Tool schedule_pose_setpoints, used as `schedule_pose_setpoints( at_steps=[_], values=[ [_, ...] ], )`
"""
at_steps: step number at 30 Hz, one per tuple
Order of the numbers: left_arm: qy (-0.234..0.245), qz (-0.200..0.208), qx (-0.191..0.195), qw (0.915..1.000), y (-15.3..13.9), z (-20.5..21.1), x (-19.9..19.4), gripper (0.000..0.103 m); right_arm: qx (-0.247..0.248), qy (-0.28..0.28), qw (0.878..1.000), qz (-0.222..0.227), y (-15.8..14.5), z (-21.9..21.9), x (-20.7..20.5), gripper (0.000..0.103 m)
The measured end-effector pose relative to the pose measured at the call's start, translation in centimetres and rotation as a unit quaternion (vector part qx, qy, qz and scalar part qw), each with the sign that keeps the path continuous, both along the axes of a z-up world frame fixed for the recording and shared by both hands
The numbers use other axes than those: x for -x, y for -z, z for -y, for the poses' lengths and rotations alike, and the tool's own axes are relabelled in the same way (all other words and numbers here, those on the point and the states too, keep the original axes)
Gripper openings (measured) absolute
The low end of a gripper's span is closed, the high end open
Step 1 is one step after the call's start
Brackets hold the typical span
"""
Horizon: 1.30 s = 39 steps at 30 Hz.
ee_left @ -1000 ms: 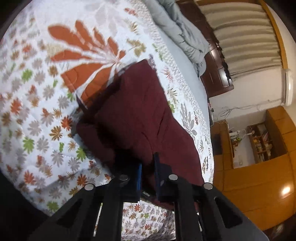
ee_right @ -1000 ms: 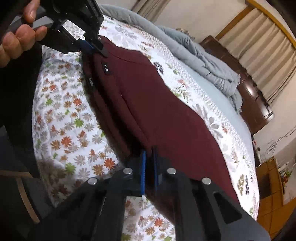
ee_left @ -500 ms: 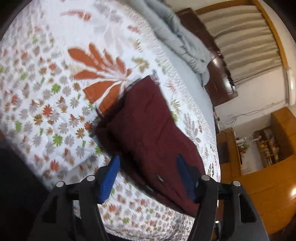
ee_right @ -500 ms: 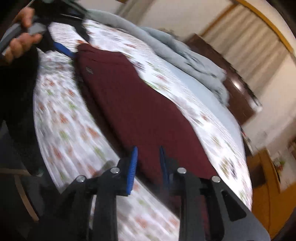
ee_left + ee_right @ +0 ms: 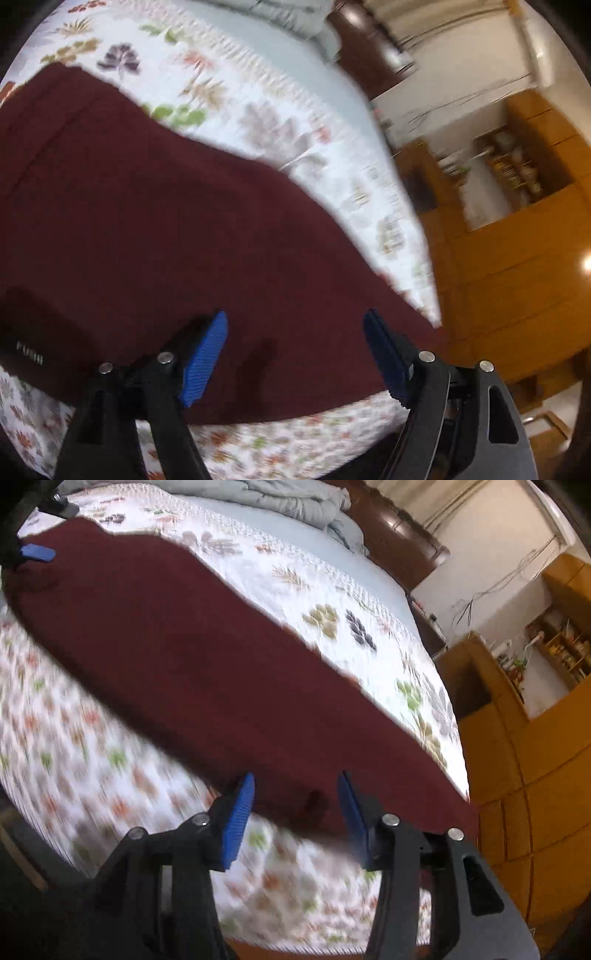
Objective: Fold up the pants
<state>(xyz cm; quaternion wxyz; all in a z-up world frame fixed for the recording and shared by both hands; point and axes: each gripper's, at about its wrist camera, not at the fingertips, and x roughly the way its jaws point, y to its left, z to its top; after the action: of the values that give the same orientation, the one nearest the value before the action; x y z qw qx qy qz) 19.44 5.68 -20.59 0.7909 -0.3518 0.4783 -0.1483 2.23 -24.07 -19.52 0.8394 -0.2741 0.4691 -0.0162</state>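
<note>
Pants (image 5: pixel 155 236), one maroon pair, lie flat on one floral quilt (image 5: pixel 92 760). Both jaws have just been opening: left gripper (image 5: pixel 295 354) wide, right gripper (image 5: pixel 295 812) narrower, neither holding anything.

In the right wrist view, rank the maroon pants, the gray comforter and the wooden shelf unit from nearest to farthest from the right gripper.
1. maroon pants: lying just ahead of the right gripper, whose jaws have just been opening.
2. gray comforter: bunched at the bed's far end, top.
3. wooden shelf unit: across the room, right.
</note>
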Motion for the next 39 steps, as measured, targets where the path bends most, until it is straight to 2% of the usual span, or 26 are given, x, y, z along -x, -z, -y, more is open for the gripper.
schedule_pose_setpoints(
  at_steps=[2, 4, 7, 11, 15, 20, 24, 25, 26, 27, 28, 33, 39],
  values=[
    [0.009, -0.004, 0.001, 0.9999, 0.7, -0.1, -0.1, 0.077, 0.022, 0.006, 0.999, 0.041, -1.4, 2.6, 2.4, 0.043],
    [0.016, 0.003, -0.012, 0.9998, 0.8, -0.2, 0.1, 0.077, 0.056, 0.015, 0.996, 0.062, -2.0, 5.3, 3.7, 0.034],
    [0.015, 0.009, -0.023, 0.9996, 1.0, 0.0, 0.2, 0.077, 0.146, 0.006, 0.987, 0.062, -0.9, 9.4, 4.8, 0.033],
    [0.013, 0.011, -0.047, 0.9988, 0.8, 0.9, 0.0, 0.08, 0.217, -0.021, 0.974, 0.06, 1.0, 12.5, 4.6, 0.033],
    [0.003, 0.006, -0.051, 0.9987, 0.7, 0.8, 0.0, 0.081, 0.234, -0.04, 0.971, 0.036, 3.2, 14.9, 4.4, 0.033],
    [-0.004, 0.001, -0.057, 0.9983, 0.7, 1.1, -0.2, 0.083, 0.243, -0.048, 0.969, 0.027, 4.5, 16.3, 5.1, 0.033],
    [-0.007, -0.001, -0.067, 0.9977, 0.6, 1.5, -0.3, 0.084, 0.27, -0.066, 0.96, 0.037, 5.3, 16.4, 4.5, 0.034],
    [-0.005, -0.001, -0.07, 0.9975, 0.6, 1.6, -0.3, 0.084, 0.275, -0.07, 0.958, 0.038, 5.5, 16.4, 4.5, 0.032],
    [-0.005, -0.002, -0.071, 0.9975, 0.6, 1.6, -0.3, 0.084, 0.279, -0.077, 0.957, 0.03, 5.8, 16.5, 4.2, 0.024],
    [-0.005, -0.003, -0.07, 0.9975, 0.6, 1.6, -0.3, 0.084, 0.278, -0.082, 0.957, 0.019, 5.8, 16.6, 4.3, 0.009],
    [-0.004, -0.004, -0.069, 0.9976, 0.6, 1.5, -0.4, 0.084, 0.277, -0.086, 0.957, 0.01, 5.8, 16.6, 4.3, 0.008],
    [-0.003, -0.005, -0.066, 0.9978, 0.6, 1.5, -0.4, 0.084, 0.278, -0.091, 0.956, 0.019, 4.2, 16.3, 6.4, 0.008],
    [0.001, -0.004, -0.078, 0.9969, 0.6, 1.8, -0.4, 0.084, 0.281, -0.087, 0.955, 0.027, 5.2, 16.1, 7.0, 0.008]
  ],
)
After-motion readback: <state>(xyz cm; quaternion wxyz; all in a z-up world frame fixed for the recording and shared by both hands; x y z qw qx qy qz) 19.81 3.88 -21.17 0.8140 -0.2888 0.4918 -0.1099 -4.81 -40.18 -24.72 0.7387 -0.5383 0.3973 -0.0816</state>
